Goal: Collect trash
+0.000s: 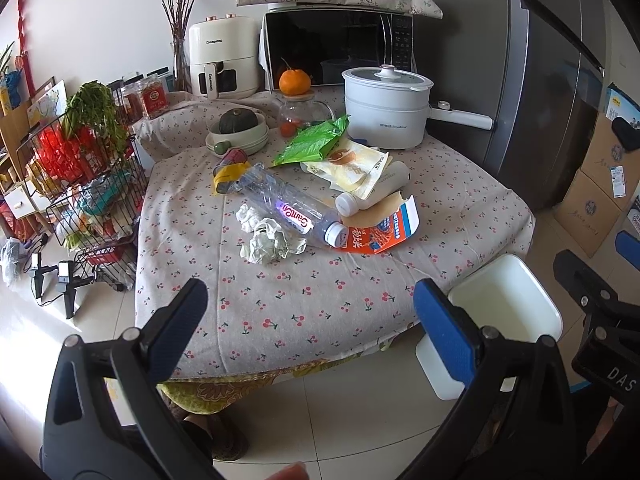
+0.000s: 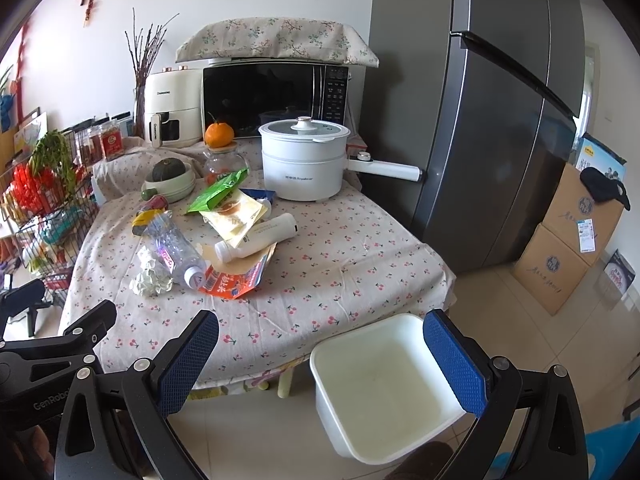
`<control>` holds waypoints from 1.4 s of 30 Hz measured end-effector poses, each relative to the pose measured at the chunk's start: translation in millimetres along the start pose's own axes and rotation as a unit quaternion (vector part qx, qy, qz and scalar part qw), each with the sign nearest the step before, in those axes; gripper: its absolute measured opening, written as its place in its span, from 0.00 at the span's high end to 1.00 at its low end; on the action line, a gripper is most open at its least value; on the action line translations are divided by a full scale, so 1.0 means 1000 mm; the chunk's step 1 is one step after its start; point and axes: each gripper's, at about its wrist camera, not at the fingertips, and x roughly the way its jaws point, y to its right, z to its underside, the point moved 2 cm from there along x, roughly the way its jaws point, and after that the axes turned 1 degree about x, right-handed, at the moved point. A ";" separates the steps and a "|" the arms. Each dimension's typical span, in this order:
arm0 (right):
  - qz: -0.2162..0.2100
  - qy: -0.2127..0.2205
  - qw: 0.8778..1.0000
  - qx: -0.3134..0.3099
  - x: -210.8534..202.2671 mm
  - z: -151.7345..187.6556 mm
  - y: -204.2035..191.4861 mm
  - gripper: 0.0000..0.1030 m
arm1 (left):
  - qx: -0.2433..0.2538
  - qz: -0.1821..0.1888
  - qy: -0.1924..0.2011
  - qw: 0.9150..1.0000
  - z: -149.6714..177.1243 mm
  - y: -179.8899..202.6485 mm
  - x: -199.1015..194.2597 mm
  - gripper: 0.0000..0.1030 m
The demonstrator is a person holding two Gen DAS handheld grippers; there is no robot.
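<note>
Crumpled paper: I see a white wad [image 1: 270, 242] nearest me on the cloth, touching the side of the clear bottle.
Clear bottle: my view has the plastic water bottle [image 1: 288, 204] lying on its side, white cap toward me, its cap end resting on the orange carton.
Orange carton: a flattened orange and blue carton [image 1: 380, 228] lies open under the bottle's cap and under the white bottle.
White bottle: a small white bottle [image 1: 372, 190] lies tilted across the carton and the yellow wrapper.
Wrappers: a pale yellow packet [image 1: 352, 166] sits behind the white bottle, with a green bag [image 1: 314, 142] overlapping its far edge.
Yellow scrap: a yellow-wrapped piece [image 1: 228, 178] lies by the bottle's base, a small red can just behind it.
Table: all this litter is grouped mid-table on the cherry-print cloth [image 1: 320, 304].
Bin: a white bin [image 2: 380, 384] stands on the floor just beside the table's near right corner; I see nothing inside.
Left gripper: my left gripper [image 1: 310, 322] hangs short of the table edge, spread wide, holding nothing.
Right gripper: my right gripper [image 2: 320, 354] hangs above the bin, spread wide, nothing between its blue pads.
Behind: a white electric pot [image 1: 386, 110] and a microwave [image 1: 338, 46] stand at the back.
</note>
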 end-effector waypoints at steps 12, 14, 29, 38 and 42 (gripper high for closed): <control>-0.002 -0.002 1.000 0.000 0.001 0.001 0.000 0.00 | -0.001 0.002 -0.004 1.000 0.000 -0.001 0.000 0.01; -0.002 -0.002 1.000 0.000 0.001 0.001 -0.001 0.00 | -0.001 0.001 -0.004 1.000 0.000 -0.002 0.001 0.01; -0.006 -0.007 1.000 0.002 0.002 0.002 0.000 0.00 | 0.000 -0.001 -0.009 1.000 0.000 -0.004 0.004 0.01; -0.005 -0.009 1.000 0.005 0.002 0.001 -0.002 0.00 | -0.003 -0.005 -0.010 1.000 0.003 -0.006 0.008 0.01; -0.004 -0.009 1.000 0.005 0.002 0.000 0.000 0.00 | -0.008 -0.007 -0.011 1.000 0.001 -0.006 0.008 0.01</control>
